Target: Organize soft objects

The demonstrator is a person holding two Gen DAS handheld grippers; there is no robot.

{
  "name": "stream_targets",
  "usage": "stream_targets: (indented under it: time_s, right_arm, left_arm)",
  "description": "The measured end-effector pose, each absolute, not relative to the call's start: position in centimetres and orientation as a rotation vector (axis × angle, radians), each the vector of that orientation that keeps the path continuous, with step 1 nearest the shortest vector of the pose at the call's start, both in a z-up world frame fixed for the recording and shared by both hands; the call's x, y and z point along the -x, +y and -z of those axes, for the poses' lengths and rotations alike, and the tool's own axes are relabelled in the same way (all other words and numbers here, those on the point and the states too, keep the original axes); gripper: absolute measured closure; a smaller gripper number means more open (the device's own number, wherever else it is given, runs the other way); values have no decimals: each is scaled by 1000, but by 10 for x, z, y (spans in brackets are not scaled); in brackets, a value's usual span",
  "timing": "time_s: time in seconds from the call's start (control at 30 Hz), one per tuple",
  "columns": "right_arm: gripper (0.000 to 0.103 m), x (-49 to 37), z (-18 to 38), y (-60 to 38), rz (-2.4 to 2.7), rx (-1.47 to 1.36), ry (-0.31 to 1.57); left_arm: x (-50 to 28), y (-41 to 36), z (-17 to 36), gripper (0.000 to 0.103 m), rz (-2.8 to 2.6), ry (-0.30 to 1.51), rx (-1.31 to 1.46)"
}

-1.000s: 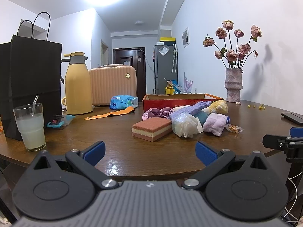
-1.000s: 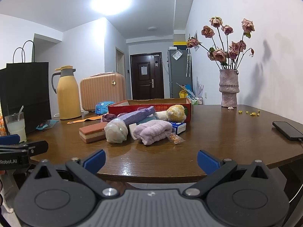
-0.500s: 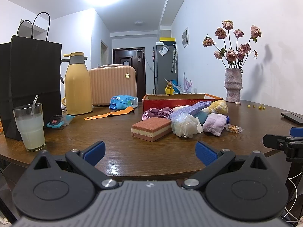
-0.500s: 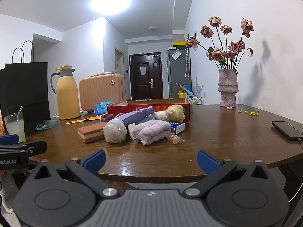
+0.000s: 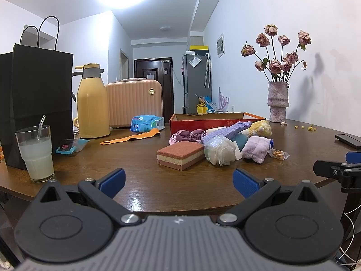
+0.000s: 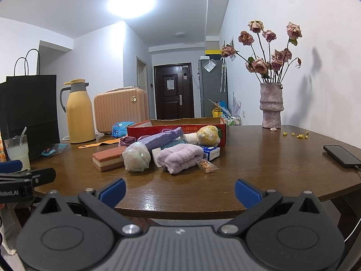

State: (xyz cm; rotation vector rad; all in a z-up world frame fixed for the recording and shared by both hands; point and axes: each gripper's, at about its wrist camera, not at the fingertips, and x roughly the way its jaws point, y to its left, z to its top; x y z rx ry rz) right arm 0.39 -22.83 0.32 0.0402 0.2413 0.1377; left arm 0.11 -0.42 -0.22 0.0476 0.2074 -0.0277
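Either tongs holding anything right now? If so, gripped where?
Nothing held. Left tongs and right tongs are both open and short of the soft pile; the sponge and lilac towel lie untouched on the table.

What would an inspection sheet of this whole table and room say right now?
Surface: brown wooden table, glossy.
Job's things: layered sponge, mesh bath pouf, lilac towel, yellow plush piled before the red box.
Clutter: glass of drink, yellow thermos, black paper bag, small suitcase, phone, vase of dried roses.
Grippers: left gripper and right gripper open, empty, short of the table edge.
Cables: one plugged into the phone.
Surroundings: dark door, fridge, white walls.
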Motion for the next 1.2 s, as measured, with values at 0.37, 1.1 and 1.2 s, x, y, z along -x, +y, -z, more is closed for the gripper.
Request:
stream_targets:
  time_s: [0.37, 1.1, 1.2]
  right_arm:
    - [0, -4, -3, -228, -138, -39, 241]
    - [0, -5, -1, -226, -147, -27, 246]
    - [0, -5, -1, -226, -148, -29, 249]
  left_arm:
    - [-1, -4, 2, 0, 27, 208, -48]
    - [-2, -3, 4, 0, 38, 207, -50]
    - [-3, -2, 6, 0, 32, 208, -45]
